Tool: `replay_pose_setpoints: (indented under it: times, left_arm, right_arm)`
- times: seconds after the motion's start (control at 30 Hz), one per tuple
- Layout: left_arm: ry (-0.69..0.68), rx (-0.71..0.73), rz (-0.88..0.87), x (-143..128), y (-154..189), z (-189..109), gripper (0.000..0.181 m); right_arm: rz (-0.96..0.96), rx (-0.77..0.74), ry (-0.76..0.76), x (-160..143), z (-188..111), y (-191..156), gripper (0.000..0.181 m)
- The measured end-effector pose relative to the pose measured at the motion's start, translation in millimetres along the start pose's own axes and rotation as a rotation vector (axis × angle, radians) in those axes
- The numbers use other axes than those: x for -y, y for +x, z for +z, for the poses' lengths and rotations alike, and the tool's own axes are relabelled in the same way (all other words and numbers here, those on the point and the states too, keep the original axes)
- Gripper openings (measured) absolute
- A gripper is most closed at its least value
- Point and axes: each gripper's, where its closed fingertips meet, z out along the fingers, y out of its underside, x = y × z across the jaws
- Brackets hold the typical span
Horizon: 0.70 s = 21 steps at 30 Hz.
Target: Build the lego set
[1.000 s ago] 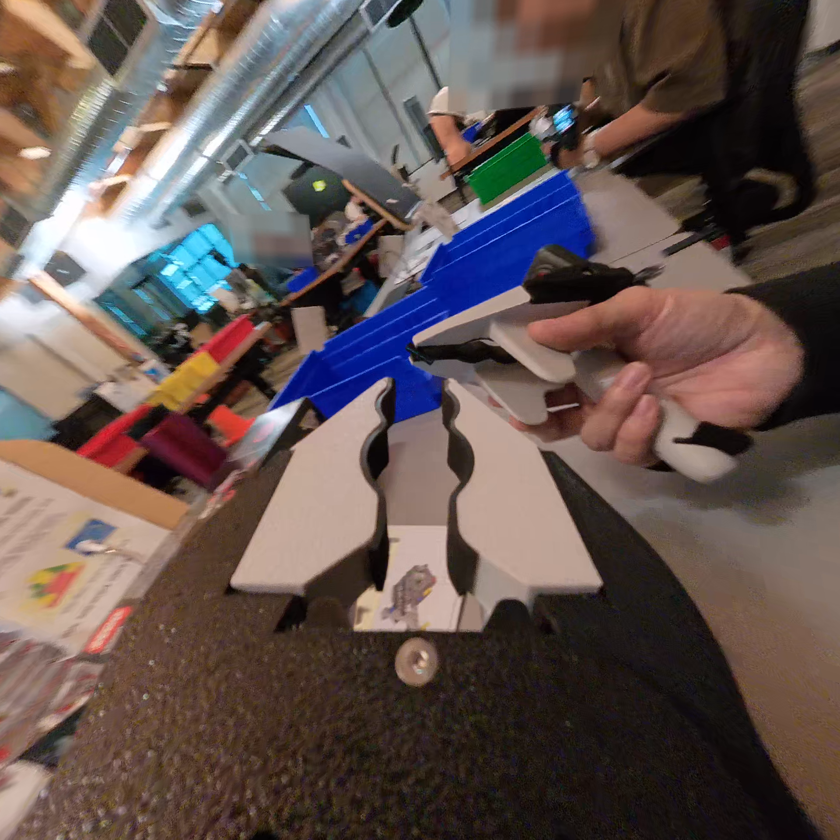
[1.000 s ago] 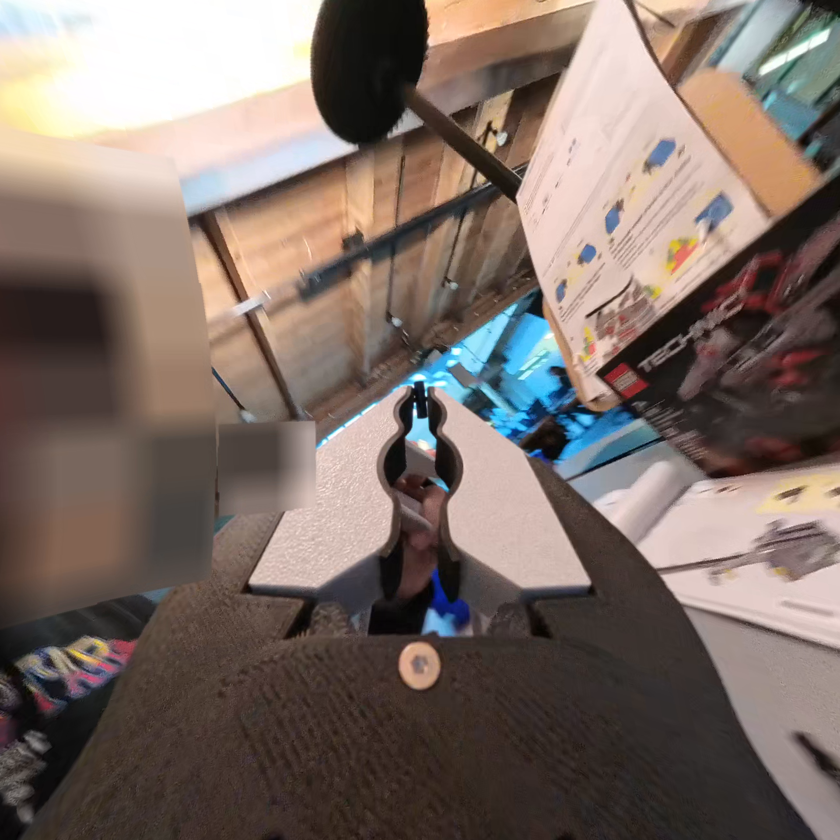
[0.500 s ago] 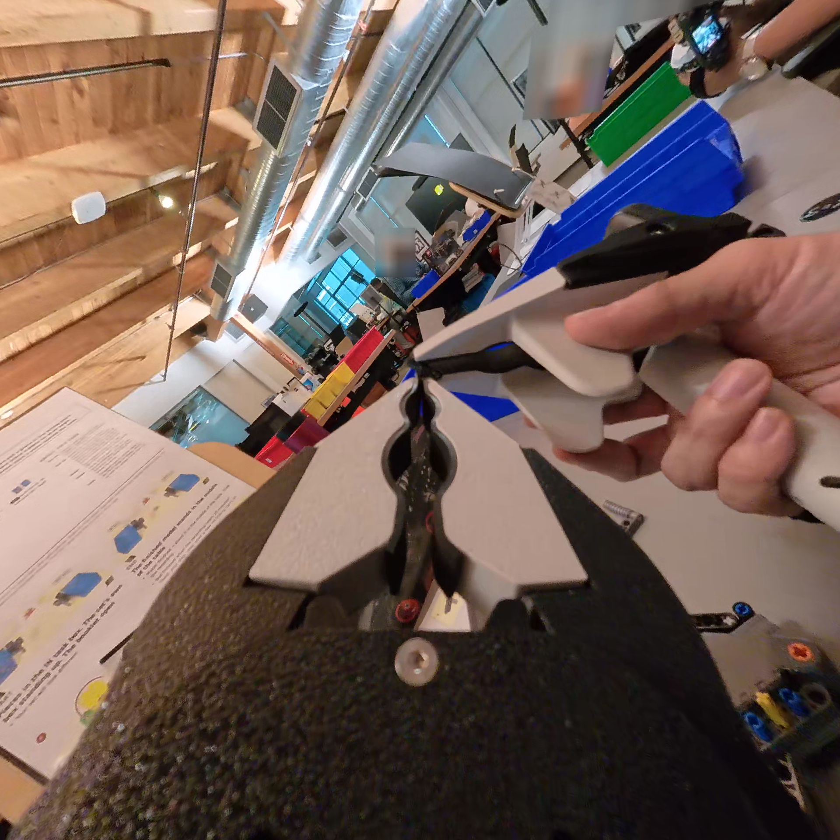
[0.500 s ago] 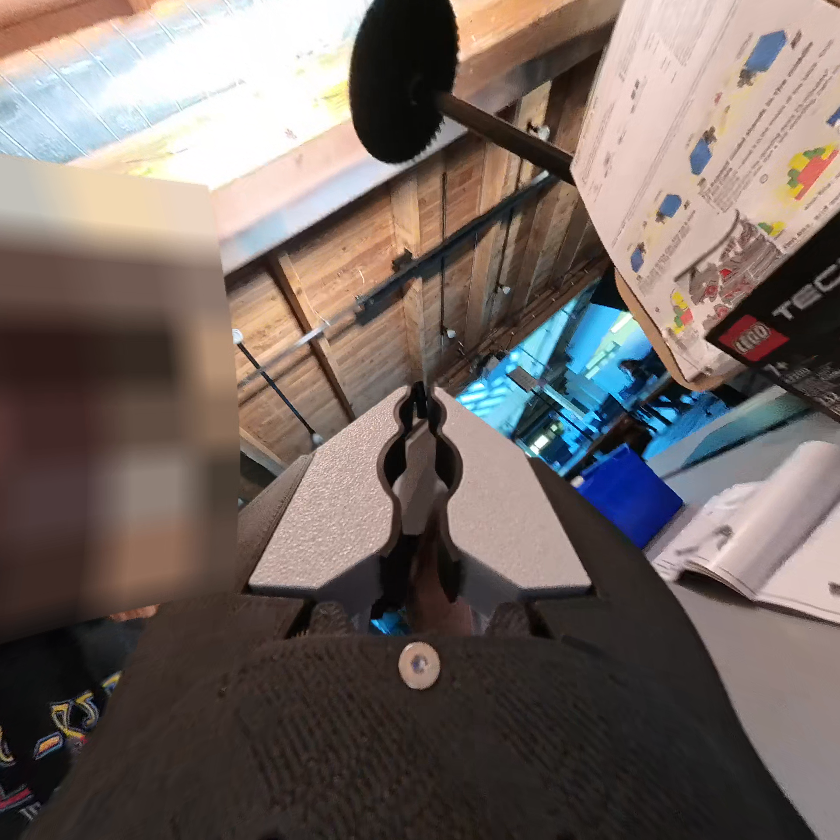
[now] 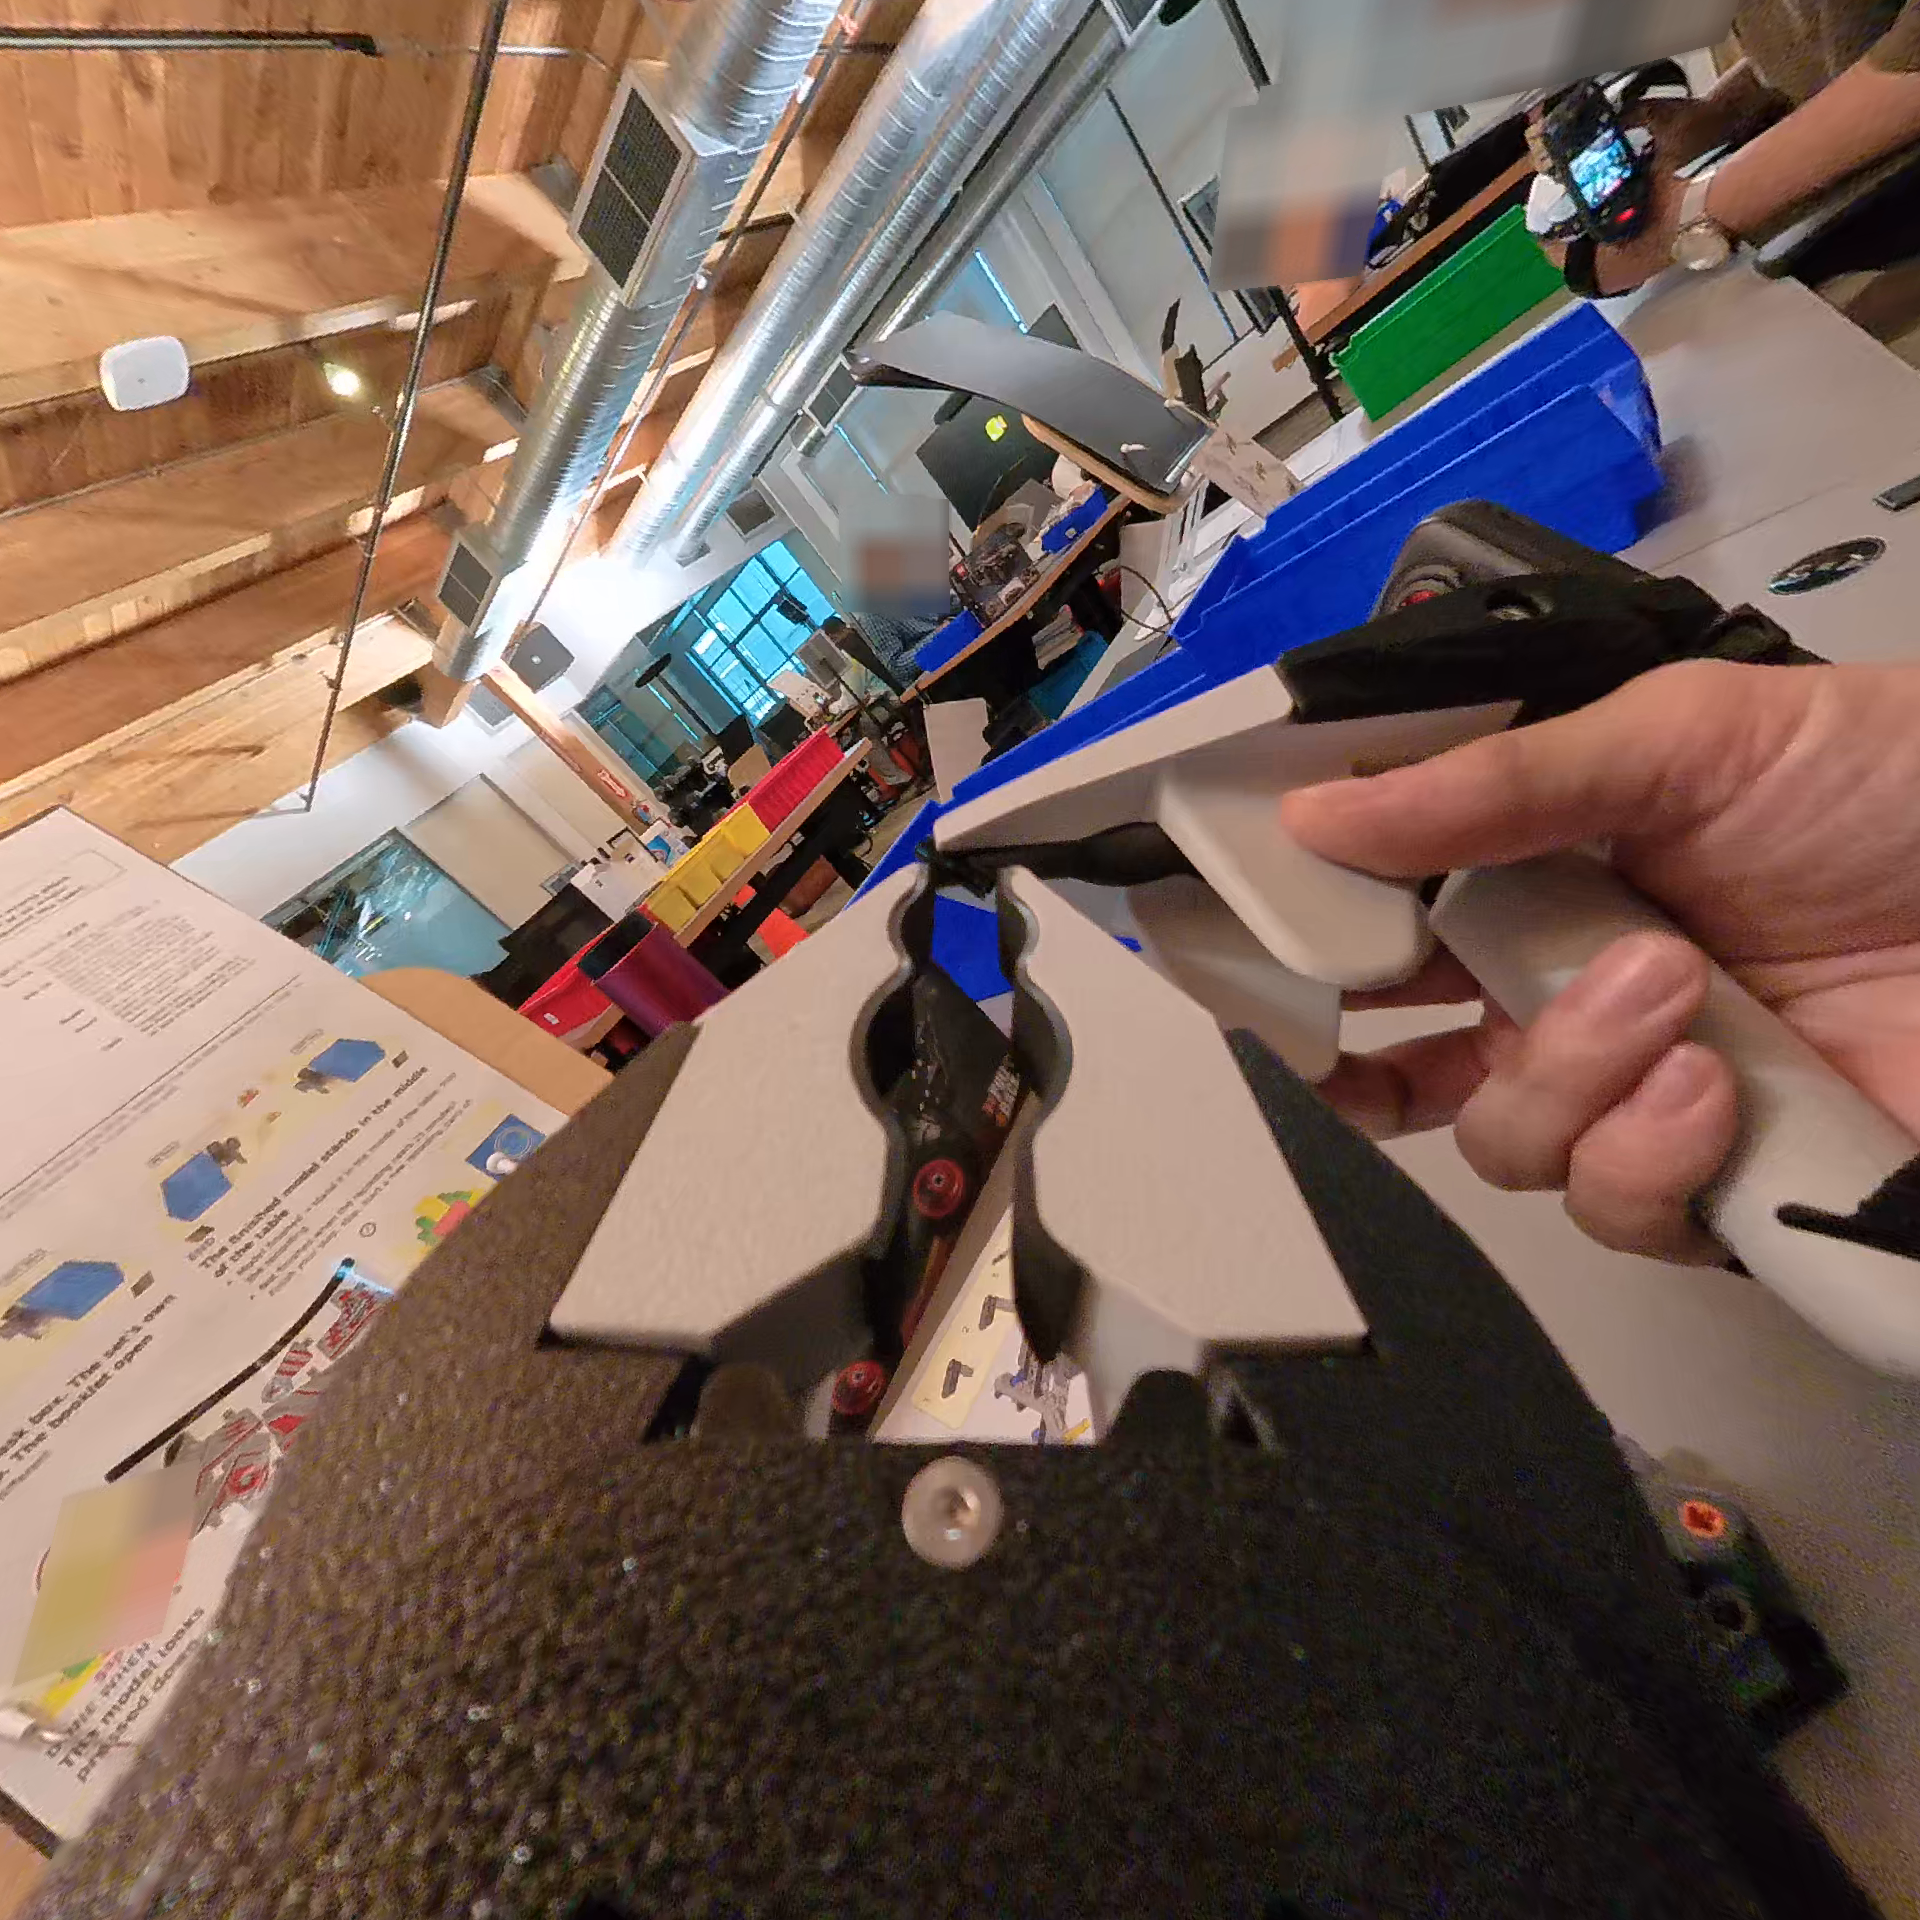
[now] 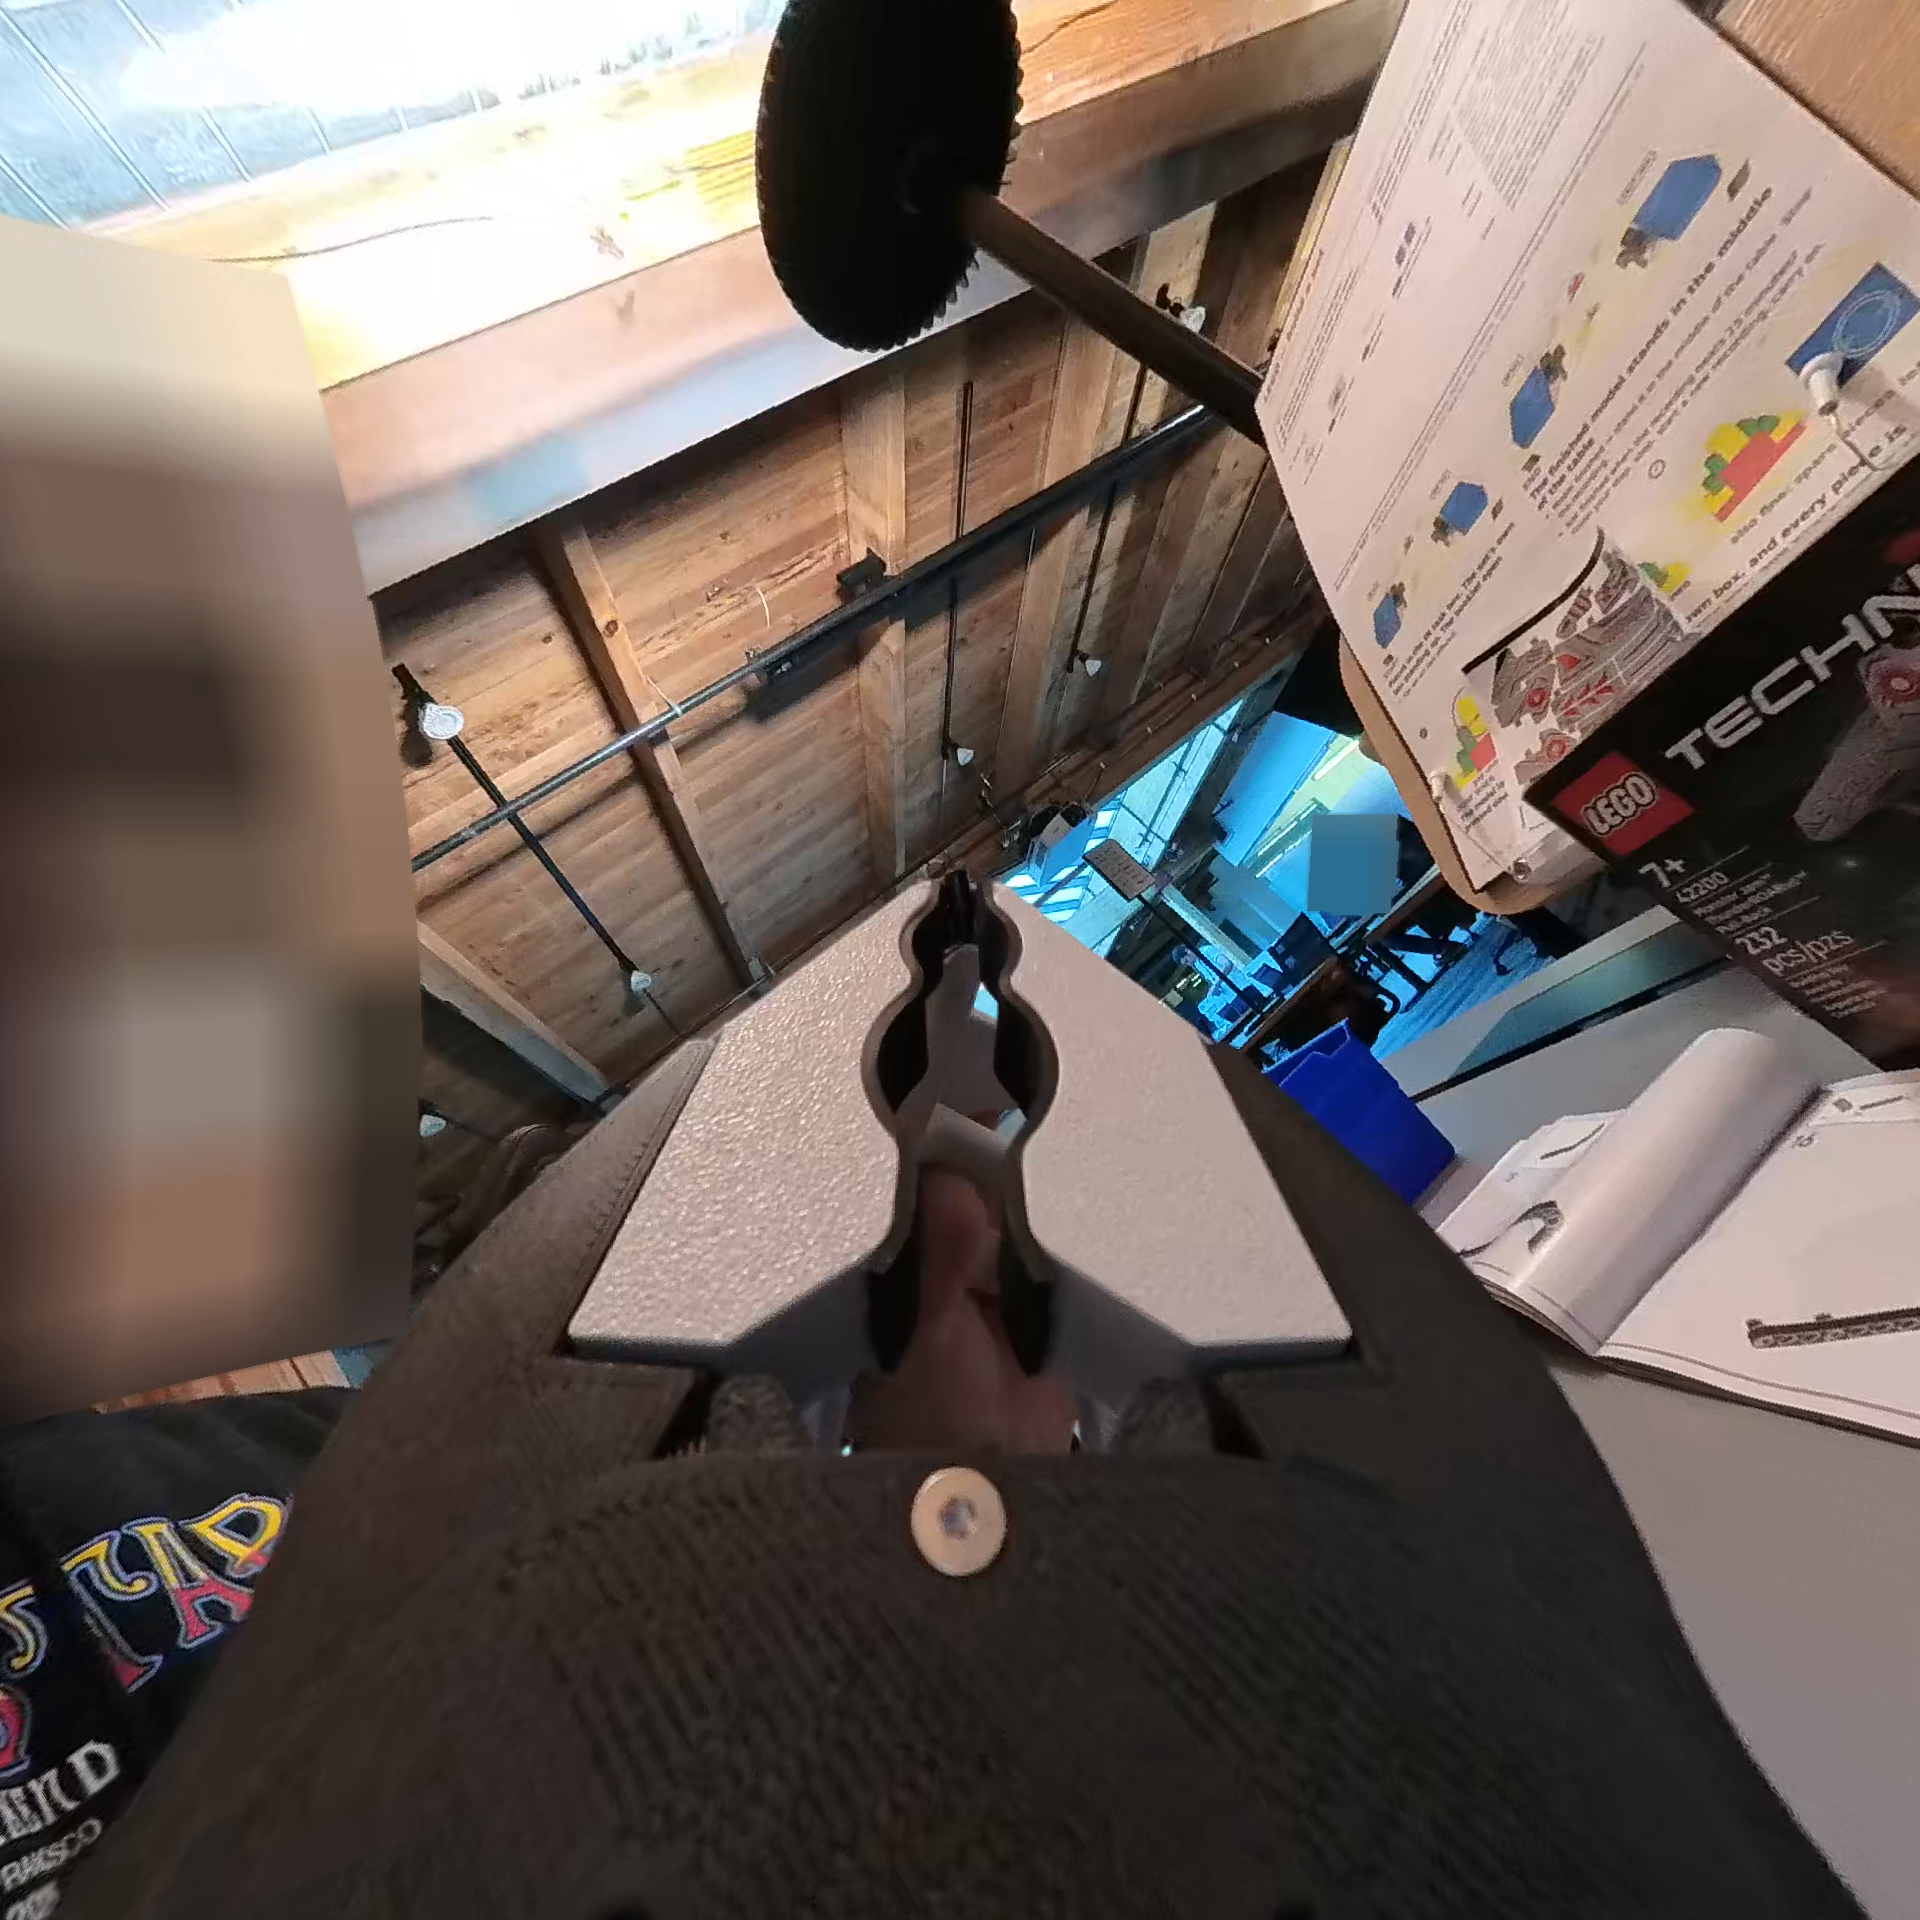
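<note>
- Our left tongs (image 5: 961, 883) stand slightly spread; the right tongs (image 6: 958, 906) pinch a small black piece (image 5: 956, 868) at their very tips, mid-air above the worktop (image 5: 1558, 1403).
- Such a shallow pinch could let it twist or drop during the handover.

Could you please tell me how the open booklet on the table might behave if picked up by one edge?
The booklet would probably flop: its thin pages arch up near the fold. It looks light, and on the smooth table it may slide when pushed.
</note>
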Motion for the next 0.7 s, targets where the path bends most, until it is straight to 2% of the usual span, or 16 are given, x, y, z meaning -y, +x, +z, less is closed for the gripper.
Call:
replay_pose_setpoints:
  times: [0.13,0.27,0.47,0.7]
  left_arm:
    - [-0.030,-0.003,0.031,-2.7,1.3,0.4,0.006]
    - [-0.019,-0.071,0.100,-5.5,4.2,-1.5,0.005]
    - [0.019,-0.170,0.176,-9.2,10.4,-9.0,0.001]
    - [-0.003,-0.201,0.205,-14.0,12.1,-11.0,0.001]
  right_arm:
    - [-0.005,-0.018,0.008,0.2,0.2,2.0,0.004]
    - [-0.026,-0.012,-0.028,-1.0,-1.5,1.1,0.005]
    - [-0.092,-0.009,-0.234,-10.5,-7.4,1.0,0.007]
    - [-0.250,-0.028,-0.431,-17.0,-9.0,1.9,0.005]
